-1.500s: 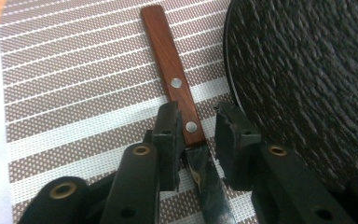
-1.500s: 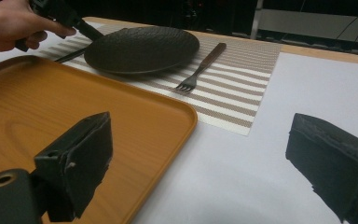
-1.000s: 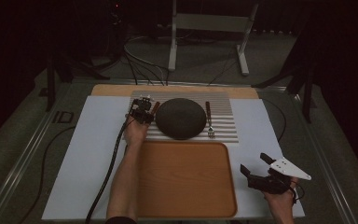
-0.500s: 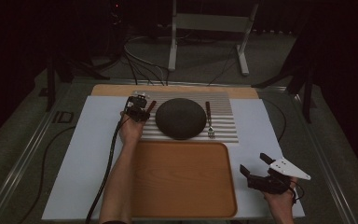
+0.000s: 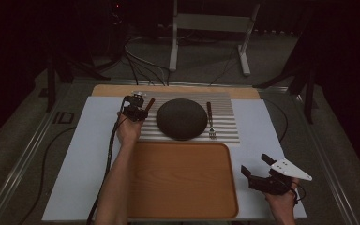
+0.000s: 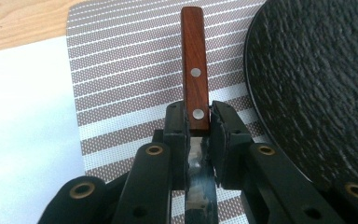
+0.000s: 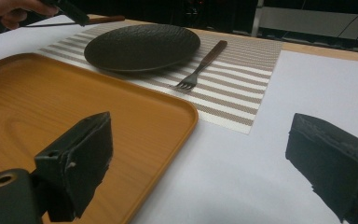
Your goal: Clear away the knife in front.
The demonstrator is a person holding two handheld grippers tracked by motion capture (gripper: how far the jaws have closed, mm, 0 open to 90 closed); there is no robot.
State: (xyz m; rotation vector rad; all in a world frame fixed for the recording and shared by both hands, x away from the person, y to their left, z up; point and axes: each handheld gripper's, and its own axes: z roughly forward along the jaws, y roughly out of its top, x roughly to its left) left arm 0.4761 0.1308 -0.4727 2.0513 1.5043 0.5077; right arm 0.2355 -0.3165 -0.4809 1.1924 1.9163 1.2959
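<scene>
Your left gripper (image 6: 197,128) clenched the wooden-handled steel knife (image 6: 194,65) above the striped placemat's (image 5: 225,119) left edge, beside the dark round plate (image 5: 182,118), the wooden tray (image 5: 183,178) bare; your right gripper (image 5: 258,168) gaped, empty.

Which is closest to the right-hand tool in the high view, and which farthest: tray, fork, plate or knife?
From the right tool:
1. Tray, just to its left on the near side of the table.
2. Fork, on the striped mat, right of the plate.
3. Plate, mid-mat.
4. Knife, at the mat's left edge, held in the left tool.
</scene>
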